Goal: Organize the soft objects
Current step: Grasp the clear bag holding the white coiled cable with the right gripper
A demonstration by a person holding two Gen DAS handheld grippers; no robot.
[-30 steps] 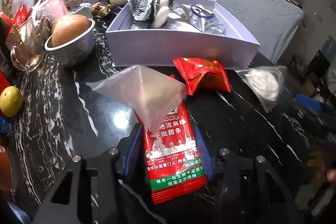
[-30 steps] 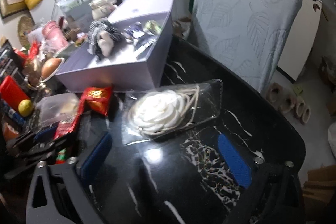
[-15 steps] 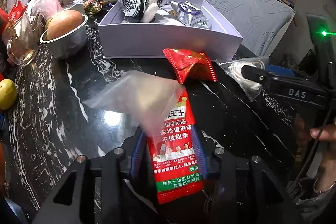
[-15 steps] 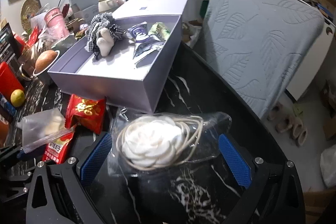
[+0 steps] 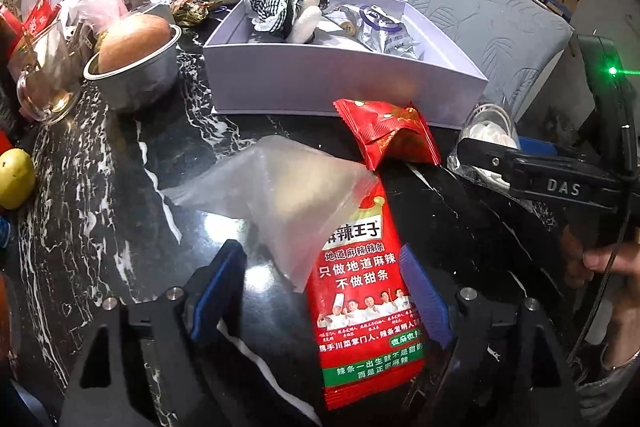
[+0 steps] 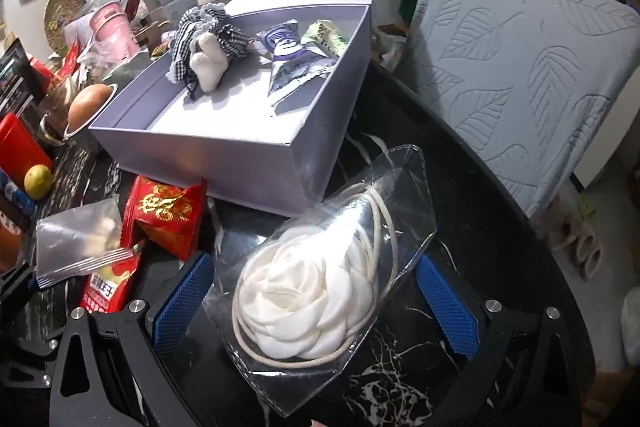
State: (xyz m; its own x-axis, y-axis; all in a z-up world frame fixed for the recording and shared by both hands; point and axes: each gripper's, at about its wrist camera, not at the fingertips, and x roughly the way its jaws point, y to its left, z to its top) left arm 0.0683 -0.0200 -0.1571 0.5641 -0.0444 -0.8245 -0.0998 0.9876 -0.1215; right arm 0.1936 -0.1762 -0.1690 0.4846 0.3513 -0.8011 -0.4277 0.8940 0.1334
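Gleaming black marble table, lavender box, leaf-embossed chair.

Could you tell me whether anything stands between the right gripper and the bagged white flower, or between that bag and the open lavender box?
Nothing visible does. The bagged white flower already lies between the open fingers of the right gripper. Only bare black table separates it from the lavender box, though the box's near wall must be cleared.
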